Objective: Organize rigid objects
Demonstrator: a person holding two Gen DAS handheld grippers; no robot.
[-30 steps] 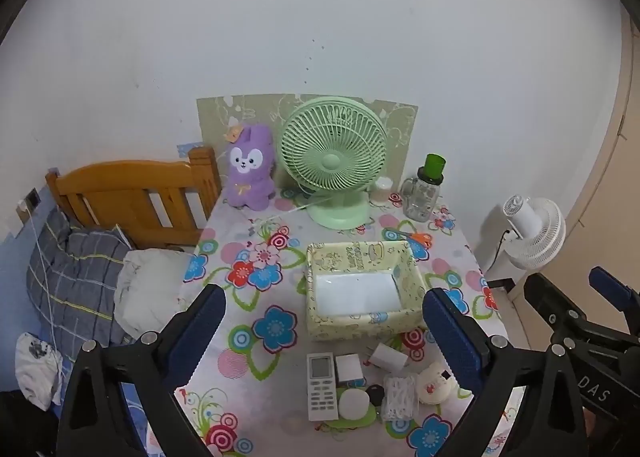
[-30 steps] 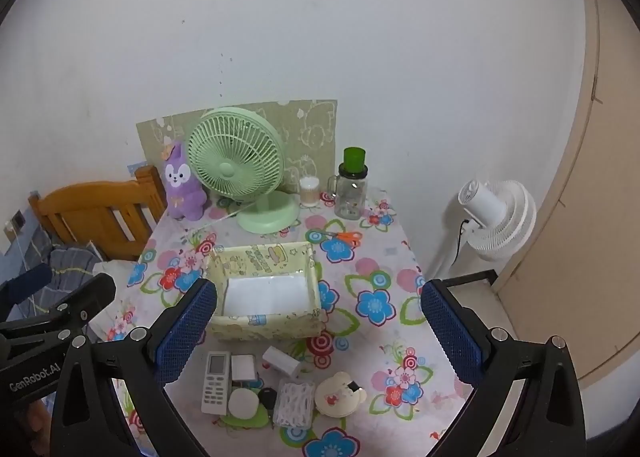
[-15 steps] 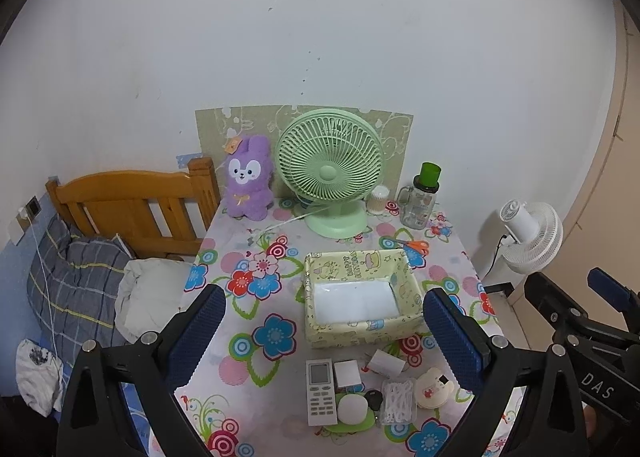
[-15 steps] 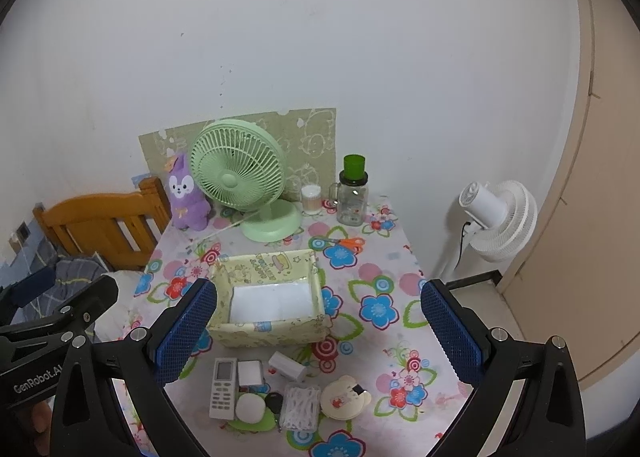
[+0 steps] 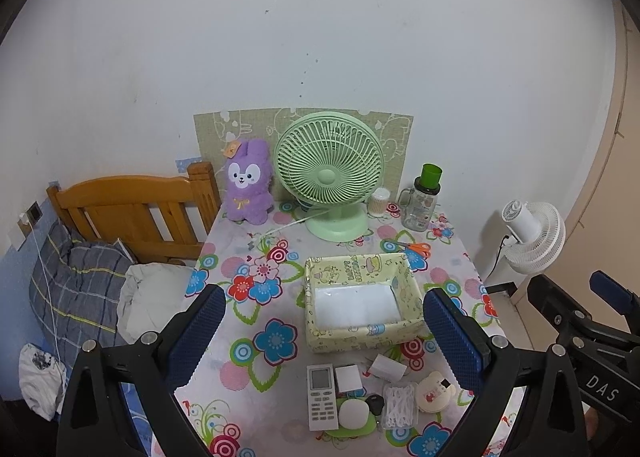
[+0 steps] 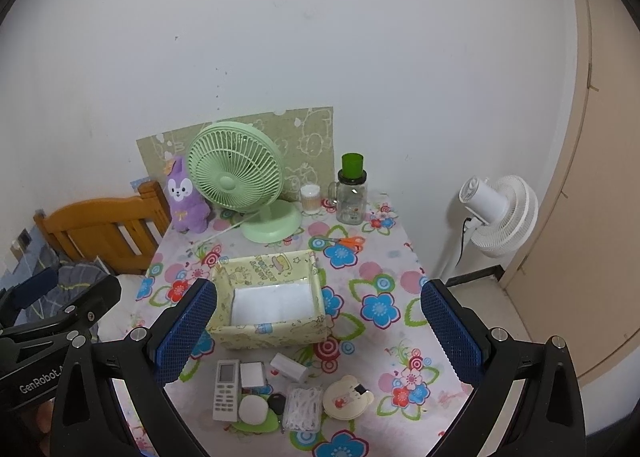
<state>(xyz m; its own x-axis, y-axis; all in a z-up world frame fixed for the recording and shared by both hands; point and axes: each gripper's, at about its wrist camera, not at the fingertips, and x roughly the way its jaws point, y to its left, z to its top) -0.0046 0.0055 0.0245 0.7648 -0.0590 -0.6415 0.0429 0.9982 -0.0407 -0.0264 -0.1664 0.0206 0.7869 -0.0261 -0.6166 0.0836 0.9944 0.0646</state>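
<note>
A pale yellow printed box [image 5: 352, 266] [image 6: 267, 262] with a white bottom stands mid-table with nothing in it. In front of it, near the table's front edge, lies a cluster: a white remote [image 5: 321, 397] [image 6: 226, 385], a white square block [image 5: 347, 377], a small white box [image 5: 387, 367] [image 6: 290, 367], a round white puck on a green dish [image 5: 354, 415], a clear swab case [image 5: 398, 405] [image 6: 302, 407] and a bear-shaped case [image 5: 436, 391] [image 6: 348, 395]. My left gripper [image 5: 324, 337] and right gripper [image 6: 318, 329] hang above the table, both open and holding nothing.
At the table's back stand a green desk fan [image 5: 330, 177], a purple plush [image 5: 246, 187], a swab jar [image 5: 378, 202] and a green-capped bottle [image 5: 422, 201]; orange scissors [image 5: 416, 247] lie nearby. A wooden headboard [image 5: 132, 205] and bedding sit left, a white floor fan [image 5: 532, 235] right.
Both grippers have drawn back a little from the table, so the objects look smaller and lower in view. Jaws stay open and nothing on the table has moved.
</note>
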